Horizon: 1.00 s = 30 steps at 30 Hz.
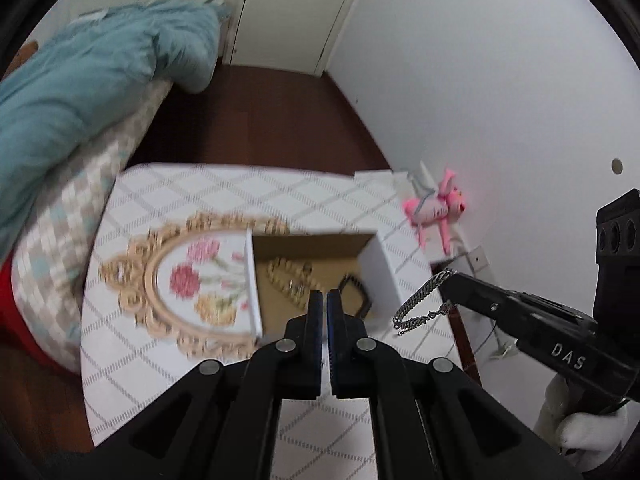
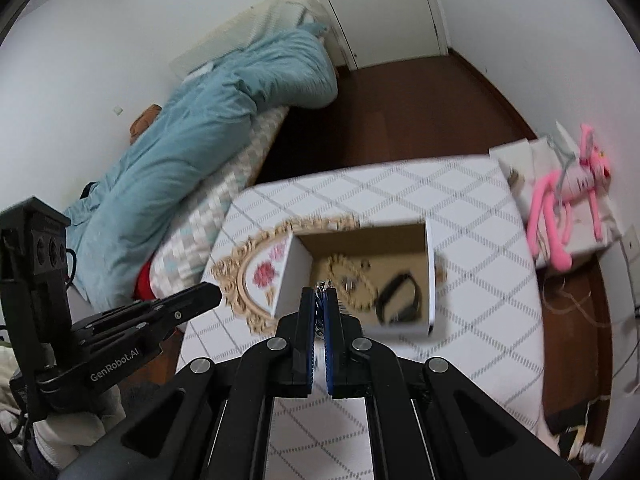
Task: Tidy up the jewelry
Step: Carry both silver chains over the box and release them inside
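A silver chain bracelet dangles from my right gripper, which is shut on it above the table's right side. In the right wrist view the chain shows pinched between the blue pads of the right gripper. My left gripper is shut with nothing between its fingers; it appears again at the left. Below both stands an open white box with a cardboard floor. In it lie a gold bead necklace and a black band.
An oval gold-framed floral tray lies against the box's left side on the white diamond-patterned table. A pink plush toy rests on white boxes by the wall. A bed with a teal duvet borders the left.
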Motion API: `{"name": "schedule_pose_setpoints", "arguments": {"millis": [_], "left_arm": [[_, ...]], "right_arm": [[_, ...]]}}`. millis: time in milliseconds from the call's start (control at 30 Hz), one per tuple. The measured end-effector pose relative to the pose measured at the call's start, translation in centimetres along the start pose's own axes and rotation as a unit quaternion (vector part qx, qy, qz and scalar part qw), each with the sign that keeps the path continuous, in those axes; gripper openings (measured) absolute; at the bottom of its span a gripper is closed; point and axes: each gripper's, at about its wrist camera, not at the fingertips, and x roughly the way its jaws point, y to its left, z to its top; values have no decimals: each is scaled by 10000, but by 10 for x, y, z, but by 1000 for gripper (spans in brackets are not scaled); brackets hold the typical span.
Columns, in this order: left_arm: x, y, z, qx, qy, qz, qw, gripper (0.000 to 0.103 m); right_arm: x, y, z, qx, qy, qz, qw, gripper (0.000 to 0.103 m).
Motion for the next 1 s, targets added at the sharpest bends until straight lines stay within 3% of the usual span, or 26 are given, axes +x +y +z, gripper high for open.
{"name": "schedule_pose_setpoints", "arguments": {"millis": [133, 233, 267, 300, 367, 567, 767, 867, 967, 1000], "left_arm": [[-2, 0, 15, -48, -86, -126, 9999, 1], [-1, 6, 6, -155, -31, -81, 9998, 5], [3, 8, 1, -166, 62, -8, 9998, 15], [8, 11, -9, -190, 186, 123, 9996, 32], [13, 16, -29, -239, 215, 248, 9992, 47], [56, 28, -87, -307, 815, 614, 9943, 47], [107, 27, -119, -283, 1288, 881, 9873, 47], [122, 20, -124, -120, 1395, 1066, 9844, 47], [129, 8, -123, 224, 1248, 1361, 9825, 46], [130, 4, -123, 310, 1188, 1410, 9824, 34]], "right_arm": [[0, 0, 23, -17, -87, -19, 10000, 4], [-2, 0, 24, -39, -118, -8, 9999, 4], [-3, 0, 21, -38, -112, 0, 9999, 4], [-2, -2, 17, -18, -82, 14, 10000, 4], [3, -6, 7, 46, 2, 64, 10000, 4], [16, -25, -38, 296, 272, 47, 9992, 4], [46, -55, -85, 748, 660, -168, 9949, 4], [56, -69, -102, 941, 758, -296, 9922, 4], [64, -78, -112, 1084, 829, -360, 9900, 4], [67, -79, -113, 1116, 847, -366, 9895, 4]]}}
